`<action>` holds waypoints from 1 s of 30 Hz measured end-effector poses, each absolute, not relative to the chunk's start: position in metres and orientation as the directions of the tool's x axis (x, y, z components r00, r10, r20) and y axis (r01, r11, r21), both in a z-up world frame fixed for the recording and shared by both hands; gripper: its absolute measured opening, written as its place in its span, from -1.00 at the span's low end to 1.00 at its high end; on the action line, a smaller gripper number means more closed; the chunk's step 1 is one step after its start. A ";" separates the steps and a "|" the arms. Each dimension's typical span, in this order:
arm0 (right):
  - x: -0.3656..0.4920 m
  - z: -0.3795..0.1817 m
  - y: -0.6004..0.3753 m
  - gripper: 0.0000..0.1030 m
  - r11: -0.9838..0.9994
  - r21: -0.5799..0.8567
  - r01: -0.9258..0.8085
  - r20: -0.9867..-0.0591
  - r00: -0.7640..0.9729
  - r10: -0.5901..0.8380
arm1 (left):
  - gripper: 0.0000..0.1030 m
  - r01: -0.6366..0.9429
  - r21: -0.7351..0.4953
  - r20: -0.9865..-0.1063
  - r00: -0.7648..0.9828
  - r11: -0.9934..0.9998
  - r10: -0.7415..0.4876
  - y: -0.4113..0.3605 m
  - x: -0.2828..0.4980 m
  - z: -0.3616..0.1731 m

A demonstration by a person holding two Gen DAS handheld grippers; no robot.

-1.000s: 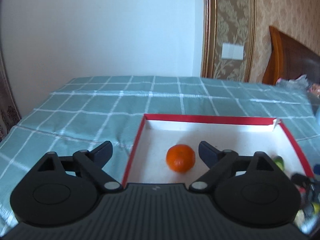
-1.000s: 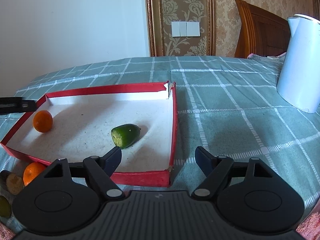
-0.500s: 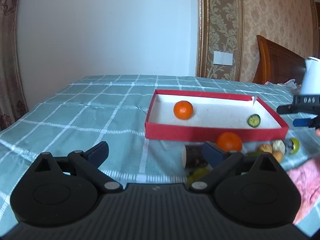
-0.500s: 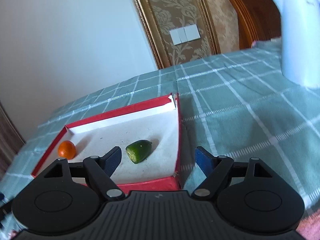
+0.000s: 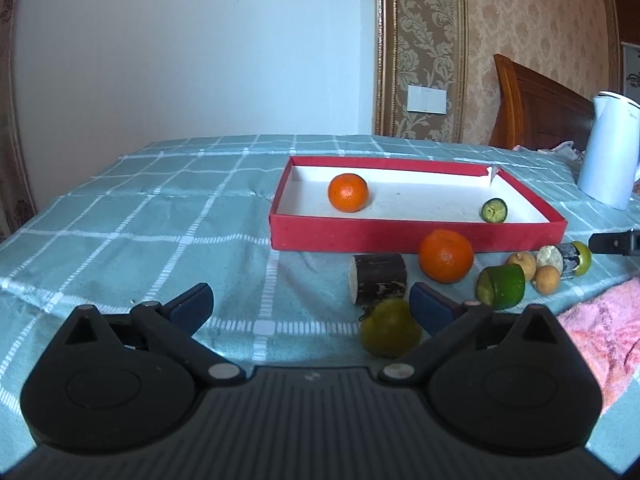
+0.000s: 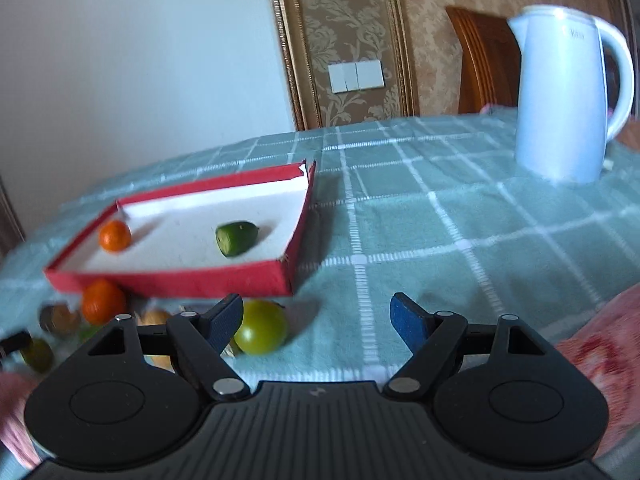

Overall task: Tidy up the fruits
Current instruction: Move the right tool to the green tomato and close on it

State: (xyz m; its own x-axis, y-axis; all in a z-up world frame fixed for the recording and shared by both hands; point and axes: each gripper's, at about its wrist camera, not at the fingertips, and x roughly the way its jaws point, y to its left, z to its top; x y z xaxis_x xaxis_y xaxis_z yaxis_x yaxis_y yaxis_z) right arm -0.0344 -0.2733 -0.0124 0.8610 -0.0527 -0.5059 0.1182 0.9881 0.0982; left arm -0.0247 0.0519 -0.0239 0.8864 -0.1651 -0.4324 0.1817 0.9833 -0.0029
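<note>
The red box sits on the checked cloth with an orange and a green piece inside. Just in front of the box lie more fruits, among them a second orange. The left gripper has just been opening; it gapes wide, nothing between its pads. The right gripper stands open and empty, a green tomato beside its left finger.
</note>
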 end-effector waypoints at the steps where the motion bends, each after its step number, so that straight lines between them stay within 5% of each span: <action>1: -0.038 -0.013 -0.272 0.57 0.990 0.072 0.125 -0.498 0.864 -0.073 | 1.00 0.195 -0.006 -0.436 0.882 0.981 -0.178 0.052 -0.024 -0.024; 14: -0.029 -0.013 -0.260 0.57 0.999 0.023 0.033 -0.534 0.845 -0.015 | 1.00 0.229 -0.142 -0.474 0.838 0.963 -0.270 0.068 -0.015 -0.027; 30: -0.012 -0.015 -0.259 0.57 0.999 -0.002 -0.035 -0.554 0.832 0.028 | 1.00 0.241 -0.152 -0.485 0.827 0.959 -0.284 0.067 -0.014 -0.028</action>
